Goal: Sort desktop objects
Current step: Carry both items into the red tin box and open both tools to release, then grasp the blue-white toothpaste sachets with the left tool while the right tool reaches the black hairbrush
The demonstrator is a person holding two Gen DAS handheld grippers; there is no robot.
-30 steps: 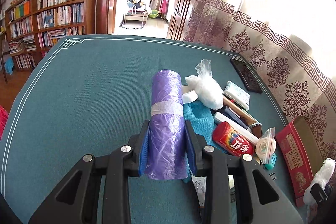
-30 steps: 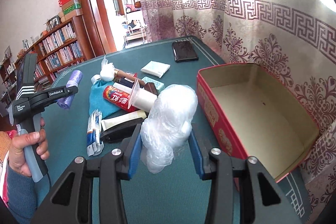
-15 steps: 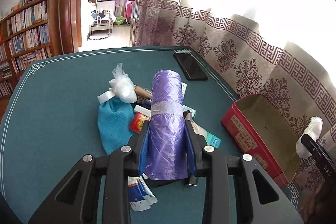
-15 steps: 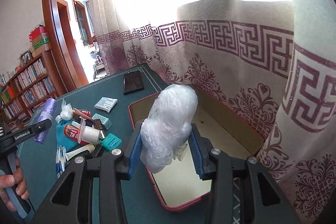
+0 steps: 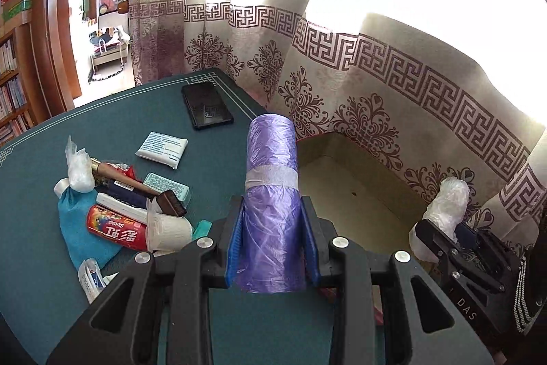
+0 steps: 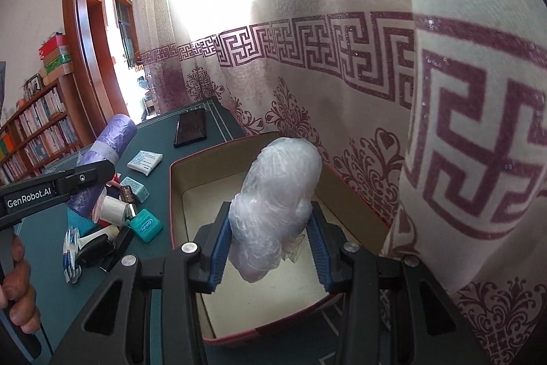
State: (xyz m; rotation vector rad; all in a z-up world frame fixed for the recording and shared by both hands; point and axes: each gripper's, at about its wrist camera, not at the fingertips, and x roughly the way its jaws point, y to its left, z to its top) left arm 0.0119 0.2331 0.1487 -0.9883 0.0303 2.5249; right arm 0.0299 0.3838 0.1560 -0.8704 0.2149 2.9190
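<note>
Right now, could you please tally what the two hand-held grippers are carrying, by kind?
Purple roll of plastic bags with a pale band, in the left hand-held gripper: 1
Clear crumpled plastic-bag bundle, in the right hand-held gripper above the open red box: 1
Total: 2

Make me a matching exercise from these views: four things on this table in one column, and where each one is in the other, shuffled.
Things:
1. purple bag roll
2. clear plastic wad
3. black phone
4. tissue pack

Places:
A. flat on the green table, near the curtain
B. clamped in the right hand-held gripper, over the red box
C. clamped in the left hand-held gripper
D. between phone and clutter pile

Pairs: 1-C, 2-B, 3-A, 4-D
</note>
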